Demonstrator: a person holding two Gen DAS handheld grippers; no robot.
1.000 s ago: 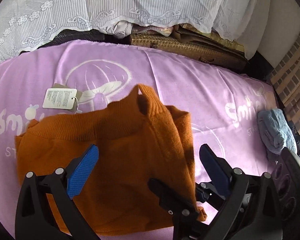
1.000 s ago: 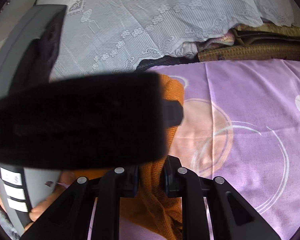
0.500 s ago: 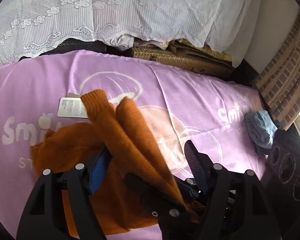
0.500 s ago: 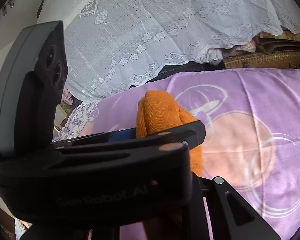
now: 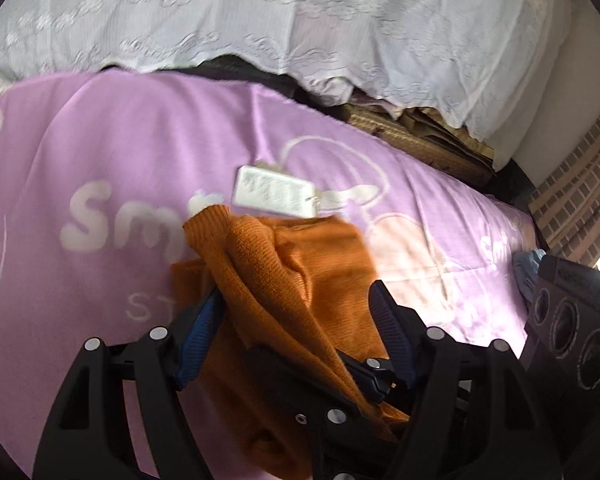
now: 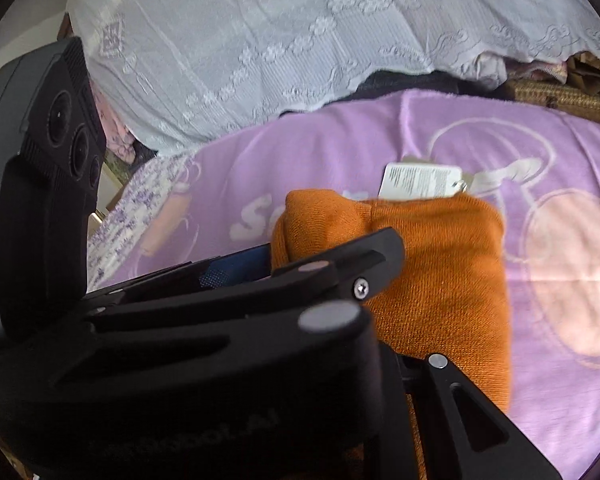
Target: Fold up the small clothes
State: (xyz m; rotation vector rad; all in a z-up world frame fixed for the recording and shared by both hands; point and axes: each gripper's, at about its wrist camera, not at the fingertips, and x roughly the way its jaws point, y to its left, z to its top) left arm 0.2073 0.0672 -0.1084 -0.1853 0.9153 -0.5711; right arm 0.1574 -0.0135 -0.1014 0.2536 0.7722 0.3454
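Observation:
An orange knit sweater (image 5: 300,264) lies partly folded on the purple blanket (image 5: 100,152), its white hang tag (image 5: 274,196) just beyond it. My left gripper (image 5: 296,312) is open, its blue pads either side of a raised fold of the sweater. My right gripper's fingers (image 5: 300,380) cross under the left one and are shut on that fold. In the right wrist view the sweater (image 6: 440,272) bunches in front, and the left gripper's body (image 6: 220,320) hides my right fingertips.
White lace cloth (image 5: 300,20) hangs behind the blanket, over woven baskets (image 5: 420,136). A folded light blue cloth (image 5: 526,272) lies at the blanket's right edge. A brick-pattern wall (image 5: 580,192) stands at the right. A floral fabric (image 6: 140,208) lies at the left.
The right gripper has carried the sweater's side over to the left, folding it onto the body. Both grippers have swung left, and the tag now lies right of centre in the left view.

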